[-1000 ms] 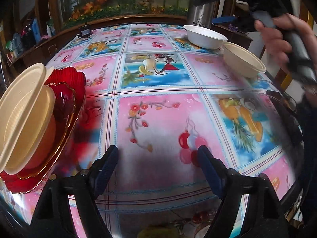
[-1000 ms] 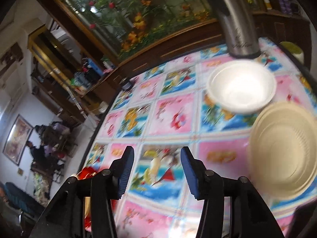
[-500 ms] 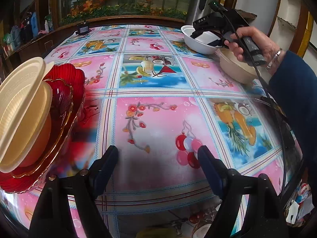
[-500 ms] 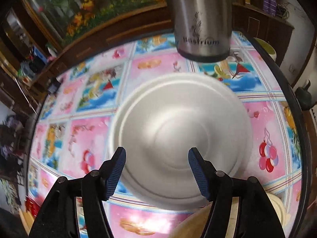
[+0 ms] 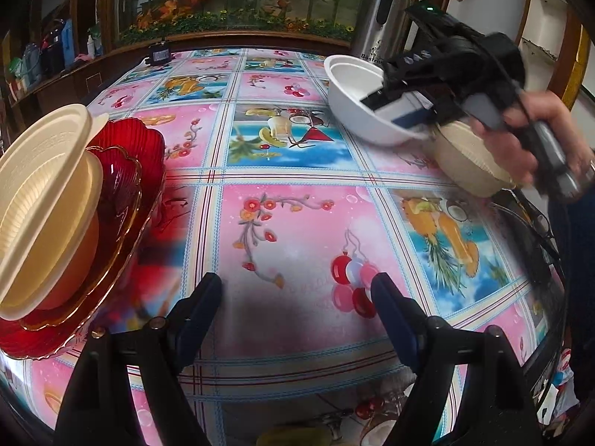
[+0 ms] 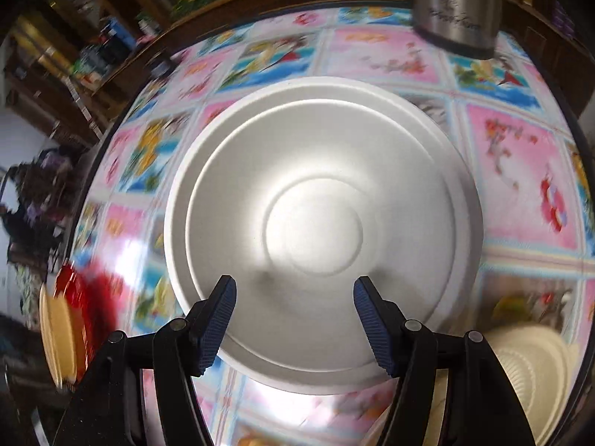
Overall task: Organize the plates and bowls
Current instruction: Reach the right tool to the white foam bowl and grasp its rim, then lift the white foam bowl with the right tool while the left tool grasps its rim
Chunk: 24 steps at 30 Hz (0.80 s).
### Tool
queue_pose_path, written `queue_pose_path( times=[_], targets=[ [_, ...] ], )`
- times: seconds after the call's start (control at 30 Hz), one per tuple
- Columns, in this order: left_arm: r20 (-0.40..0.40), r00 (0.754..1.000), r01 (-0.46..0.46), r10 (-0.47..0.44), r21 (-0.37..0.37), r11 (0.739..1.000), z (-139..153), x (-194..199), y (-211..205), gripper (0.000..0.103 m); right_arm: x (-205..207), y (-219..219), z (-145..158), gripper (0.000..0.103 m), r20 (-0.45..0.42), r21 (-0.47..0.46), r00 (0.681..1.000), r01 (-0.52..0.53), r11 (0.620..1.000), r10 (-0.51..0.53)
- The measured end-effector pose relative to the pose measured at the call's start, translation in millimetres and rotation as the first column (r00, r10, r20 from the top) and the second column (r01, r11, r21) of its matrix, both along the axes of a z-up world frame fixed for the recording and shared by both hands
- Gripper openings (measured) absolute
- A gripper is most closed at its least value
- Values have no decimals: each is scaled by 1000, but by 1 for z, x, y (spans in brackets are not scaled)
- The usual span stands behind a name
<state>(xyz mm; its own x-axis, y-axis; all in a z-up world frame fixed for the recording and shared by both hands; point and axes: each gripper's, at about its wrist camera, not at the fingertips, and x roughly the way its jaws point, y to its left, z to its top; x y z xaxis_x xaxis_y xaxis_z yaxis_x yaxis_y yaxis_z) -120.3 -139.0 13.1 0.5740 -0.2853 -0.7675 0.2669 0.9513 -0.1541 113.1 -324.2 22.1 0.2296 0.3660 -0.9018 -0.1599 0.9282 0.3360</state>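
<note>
A white bowl (image 6: 323,230) fills the right wrist view, and my right gripper (image 6: 295,293) hangs open just above its near rim, pads touching nothing. In the left wrist view that white bowl (image 5: 353,111) sits at the far right of the table, the right gripper's fingers dipping into it. A cream bowl (image 5: 468,160) stands right beside it, also seen as the cream bowl (image 6: 531,368) at lower right. At the left, red glass plates (image 5: 126,171) carry tilted cream bowls (image 5: 41,186). My left gripper (image 5: 295,290) is open and empty over the tablecloth.
A steel kettle (image 5: 383,18) stands behind the white bowl at the table's far edge; the same kettle (image 6: 457,3) is at the top of the right wrist view. A small black device (image 5: 158,54) lies at the back. A person's hand (image 5: 531,137) holds the right gripper.
My right gripper swung down from above the table to just over the white bowl, and its jaws widened. The left gripper and the stack at the left stayed put.
</note>
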Motion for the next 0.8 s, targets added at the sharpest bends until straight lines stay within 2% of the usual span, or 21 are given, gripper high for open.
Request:
queue_pose_path(
  times=[0.13,0.23,0.33,0.43,0.57,0.7,0.8],
  targets=[
    [2,1000,-5,5,-3,1000,0,0,1,82,-51,23,3,70,-10,63,996,-93,994,94],
    [1,1000,-7,7,0,1000,0,0,0,82,-85,34,9,70,-17,173,988,-148,974,153],
    [0,1000,-10,10,4,1000,0,1,0,82,-106,32,29,70,48,236,987,-162,958,155],
    [1,1000,-14,14,11,1000,0,0,0,82,-114,20,57,70,157,302,983,-137,943,92],
    [1,1000,-20,20,14,1000,-1,1,0,82,-117,-2,80,71,300,353,952,-59,934,-54],
    [1,1000,-20,20,15,1000,-1,0,1,82,-111,-19,74,70,378,333,907,53,941,-185],
    [-3,1000,-20,20,12,1000,-1,1,1,82,-103,-31,57,70,363,306,908,98,947,-211]
  ],
)
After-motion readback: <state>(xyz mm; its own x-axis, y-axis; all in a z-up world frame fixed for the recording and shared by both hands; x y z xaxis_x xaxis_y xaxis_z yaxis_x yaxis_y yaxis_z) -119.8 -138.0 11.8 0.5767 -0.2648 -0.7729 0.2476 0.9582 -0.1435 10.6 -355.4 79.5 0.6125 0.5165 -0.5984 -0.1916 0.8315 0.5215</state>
